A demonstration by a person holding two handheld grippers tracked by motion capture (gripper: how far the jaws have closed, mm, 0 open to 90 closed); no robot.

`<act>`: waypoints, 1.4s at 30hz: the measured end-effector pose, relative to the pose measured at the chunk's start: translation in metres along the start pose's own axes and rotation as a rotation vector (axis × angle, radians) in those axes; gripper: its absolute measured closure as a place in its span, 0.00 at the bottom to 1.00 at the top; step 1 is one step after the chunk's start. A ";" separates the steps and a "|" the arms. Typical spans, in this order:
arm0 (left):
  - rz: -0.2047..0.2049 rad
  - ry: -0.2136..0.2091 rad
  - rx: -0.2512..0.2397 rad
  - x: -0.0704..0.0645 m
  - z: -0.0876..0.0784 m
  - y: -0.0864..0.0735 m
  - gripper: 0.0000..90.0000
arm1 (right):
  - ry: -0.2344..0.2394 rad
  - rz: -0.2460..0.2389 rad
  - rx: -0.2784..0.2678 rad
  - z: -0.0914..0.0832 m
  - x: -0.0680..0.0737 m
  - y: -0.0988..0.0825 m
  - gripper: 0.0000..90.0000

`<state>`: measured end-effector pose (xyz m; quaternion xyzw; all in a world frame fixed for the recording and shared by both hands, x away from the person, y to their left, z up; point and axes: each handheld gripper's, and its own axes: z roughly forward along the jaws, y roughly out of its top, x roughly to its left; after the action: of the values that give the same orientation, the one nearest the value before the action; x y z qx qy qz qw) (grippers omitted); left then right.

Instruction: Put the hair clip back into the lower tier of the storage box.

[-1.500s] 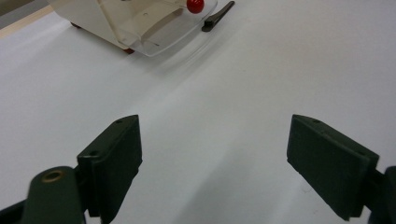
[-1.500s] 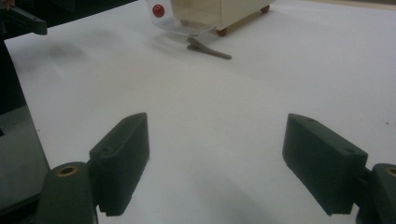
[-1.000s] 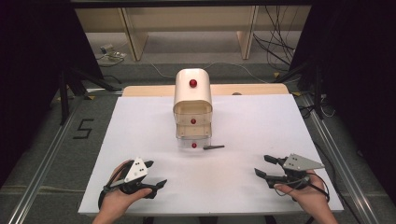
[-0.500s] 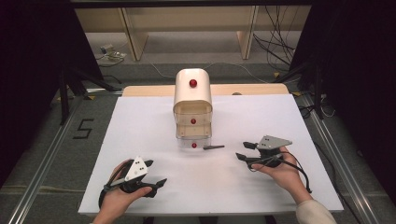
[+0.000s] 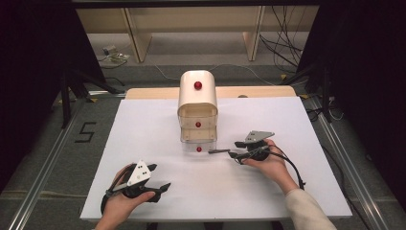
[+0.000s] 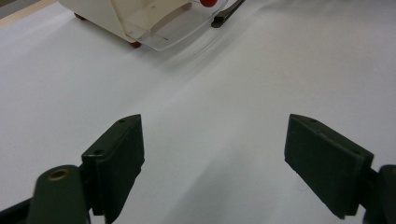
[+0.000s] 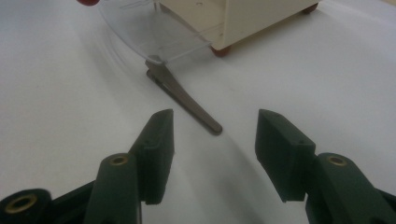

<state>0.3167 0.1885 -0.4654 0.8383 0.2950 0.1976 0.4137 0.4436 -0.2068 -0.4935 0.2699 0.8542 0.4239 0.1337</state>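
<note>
White surface (image 5: 143, 124) spreads wide under everything, with plenty of bare room on both flanks and along the near edge. At its far middle stands the cream drawer cabinet (image 5: 197, 100), red knobs down its front, and its lowest clear drawer (image 5: 198, 143) is pulled out toward the person; in the right gripper view that transparent tray (image 7: 154, 35) juts over the surface beside the cabinet's red foot (image 7: 222, 50). Over on the near left, the left tool (image 5: 155, 188) rests low in the person's hand close to the near edge, jaws spread wide, and its own view shows open white between them with the cabinet well ahead. Now the right tool (image 5: 233, 150) sits right of the drawer front, jaws parted, nose aimed at the small dark clip (image 5: 218, 151) lying flat just beside the drawer. In the right gripper view that slim clip (image 7: 184, 100) runs from under the tray's lip toward the tool, its near tip lying just ahead of the gap between the jaws, not yet touched.
</note>
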 end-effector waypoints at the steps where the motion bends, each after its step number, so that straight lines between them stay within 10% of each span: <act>1: -0.001 0.002 -0.001 0.000 0.000 0.000 0.22 | 0.000 0.000 0.000 0.000 0.000 0.000 0.53; 28: 0.002 -0.010 -0.003 -0.002 0.002 0.000 0.22 | 0.117 -0.125 0.080 0.045 0.003 0.029 0.57; 42: 0.007 -0.013 0.000 -0.004 0.001 0.000 0.22 | 0.169 -0.185 0.075 0.045 0.006 0.029 0.90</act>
<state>0.3142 0.1852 -0.4669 0.8406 0.2892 0.1935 0.4151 0.4689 -0.1596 -0.4980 0.1582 0.8989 0.3987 0.0898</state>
